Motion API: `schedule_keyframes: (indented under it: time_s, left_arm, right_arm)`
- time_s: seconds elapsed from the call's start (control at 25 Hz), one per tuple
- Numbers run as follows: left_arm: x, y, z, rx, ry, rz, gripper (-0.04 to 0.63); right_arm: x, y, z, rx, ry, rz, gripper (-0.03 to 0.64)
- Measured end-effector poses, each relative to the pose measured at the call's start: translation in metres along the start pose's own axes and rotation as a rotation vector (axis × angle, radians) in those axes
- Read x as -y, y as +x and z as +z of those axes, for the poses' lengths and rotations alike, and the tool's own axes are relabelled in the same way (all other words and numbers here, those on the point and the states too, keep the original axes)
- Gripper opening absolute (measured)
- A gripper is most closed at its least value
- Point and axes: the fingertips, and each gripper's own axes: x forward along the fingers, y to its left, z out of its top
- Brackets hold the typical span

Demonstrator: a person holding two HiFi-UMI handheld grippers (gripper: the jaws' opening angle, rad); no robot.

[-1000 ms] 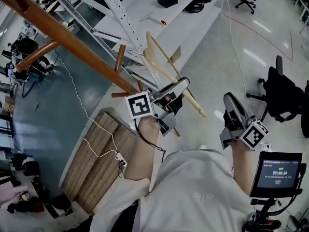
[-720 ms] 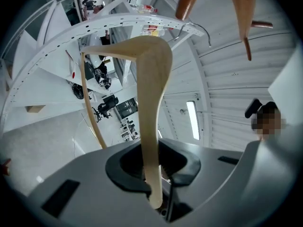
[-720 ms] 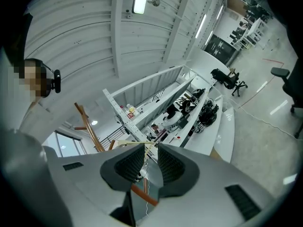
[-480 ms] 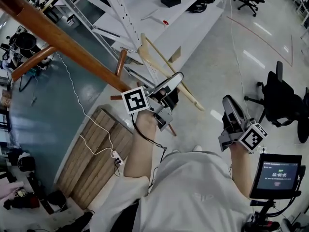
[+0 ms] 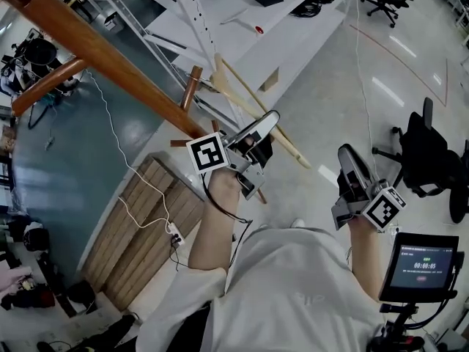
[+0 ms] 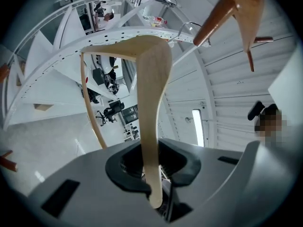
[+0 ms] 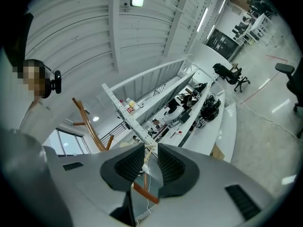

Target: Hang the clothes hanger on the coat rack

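Observation:
The pale wooden clothes hanger (image 5: 253,105) is clamped by one arm in my left gripper (image 5: 270,120), which is shut on it. In the left gripper view that arm (image 6: 154,103) rises from between the jaws, and its metal hook (image 6: 187,27) sits just left of a brown peg (image 6: 220,13). The coat rack's brown pole (image 5: 110,61) slants from the upper left, with a short peg (image 5: 192,86) close beside the hanger's far end; the two are apart. My right gripper (image 5: 346,152) hangs lower right, away from both, its jaws (image 7: 146,162) apart with nothing between them.
A white perforated frame and white tables (image 5: 242,28) stand behind the rack. A wooden pallet (image 5: 146,229) with a white cable lies on the floor at lower left. A black office chair (image 5: 429,149) and a small monitor (image 5: 423,261) are at the right.
My left gripper has carried the hanger slightly towards the rack, so its far end now sits closer to the short peg. The right gripper has hardly moved.

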Motion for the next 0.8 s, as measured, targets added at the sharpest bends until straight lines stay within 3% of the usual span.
schedule_keyframes:
  time_s: [0.8]
  left_arm:
    - [-0.006,-0.047,-0.021,0.053,0.005,0.069,0.066]
  right_arm:
    - [-0.021,0.017,-0.034,-0.107,0.018,0.069,0.095]
